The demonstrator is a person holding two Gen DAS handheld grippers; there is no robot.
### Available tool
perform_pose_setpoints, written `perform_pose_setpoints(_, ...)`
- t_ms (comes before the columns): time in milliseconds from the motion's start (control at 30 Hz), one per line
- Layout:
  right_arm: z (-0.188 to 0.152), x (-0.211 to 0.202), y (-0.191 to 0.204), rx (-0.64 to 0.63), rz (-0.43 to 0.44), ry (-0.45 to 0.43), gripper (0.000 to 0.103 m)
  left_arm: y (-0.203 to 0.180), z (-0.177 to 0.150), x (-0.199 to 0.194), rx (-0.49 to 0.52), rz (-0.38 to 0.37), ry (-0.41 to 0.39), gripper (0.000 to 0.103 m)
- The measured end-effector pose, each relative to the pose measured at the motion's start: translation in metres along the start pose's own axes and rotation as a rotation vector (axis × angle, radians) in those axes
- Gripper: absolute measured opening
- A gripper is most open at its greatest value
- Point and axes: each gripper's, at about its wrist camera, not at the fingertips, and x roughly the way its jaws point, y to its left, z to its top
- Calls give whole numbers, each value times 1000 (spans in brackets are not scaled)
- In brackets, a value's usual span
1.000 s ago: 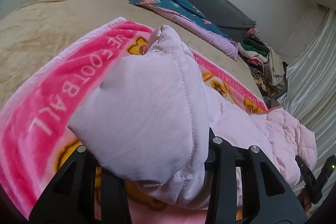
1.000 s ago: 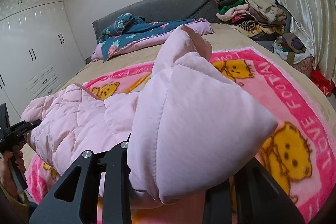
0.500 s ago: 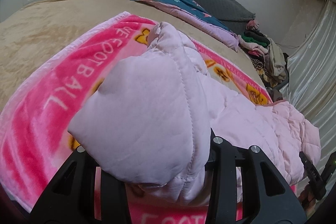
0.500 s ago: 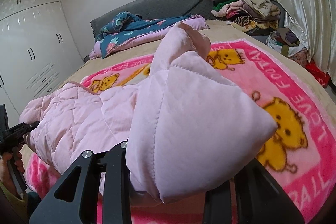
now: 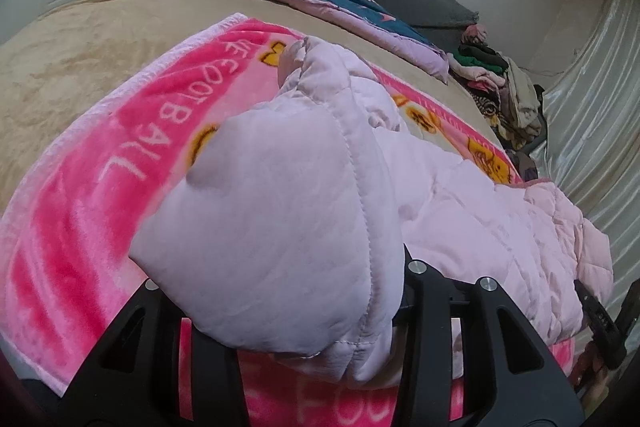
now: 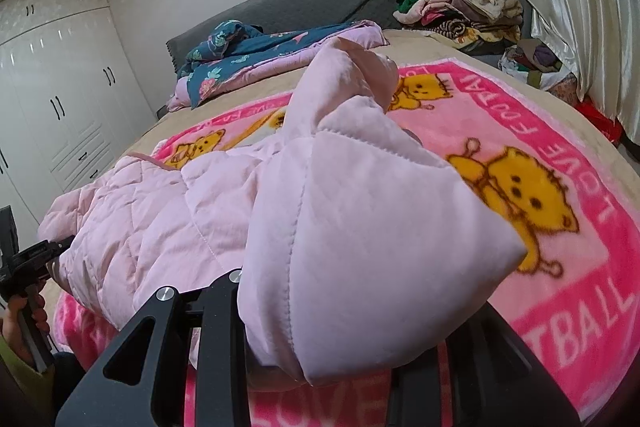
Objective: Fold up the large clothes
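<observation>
— Where's the jacket (image 5: pixel 460 195)?
— On the pink blanket (image 5: pixel 100 155). The left gripper (image 5: pixel 304 339) and the right gripper (image 6: pixel 332 339) each clamp a corner.
— How will it handle?
— Puffy, light, slick, I'd guess; grip on seams.
— Do the views differ?
— Only the right one shows the wardrobe (image 6: pixel 52 107).

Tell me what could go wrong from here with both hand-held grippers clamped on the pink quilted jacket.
1. The left hand-held gripper pinches only a bunched corner of the pink quilted jacket; the slick padded fabric could slip free.
2. The right hand-held gripper holds a similar puffy fold, so one side releasing first would skew the fold.
3. Dragging the jacket could rumple the pink football blanket underneath.
</observation>
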Motion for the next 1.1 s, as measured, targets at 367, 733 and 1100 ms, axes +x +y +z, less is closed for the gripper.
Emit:
perform_pose_setpoints(367, -9, 18, -17, 45, -17, 46, 34, 20, -20, 10, -34, -7, 32, 40)
perform_pose_setpoints(733, -20, 36, -32, 102, -35, 93, 49, 33, -26, 21, -102, -22, 73, 53)
perform_pose_setpoints(1100, -30, 6, -51, 177, -104, 130, 95, 37, -24, 3, -107, 21, 98, 86)
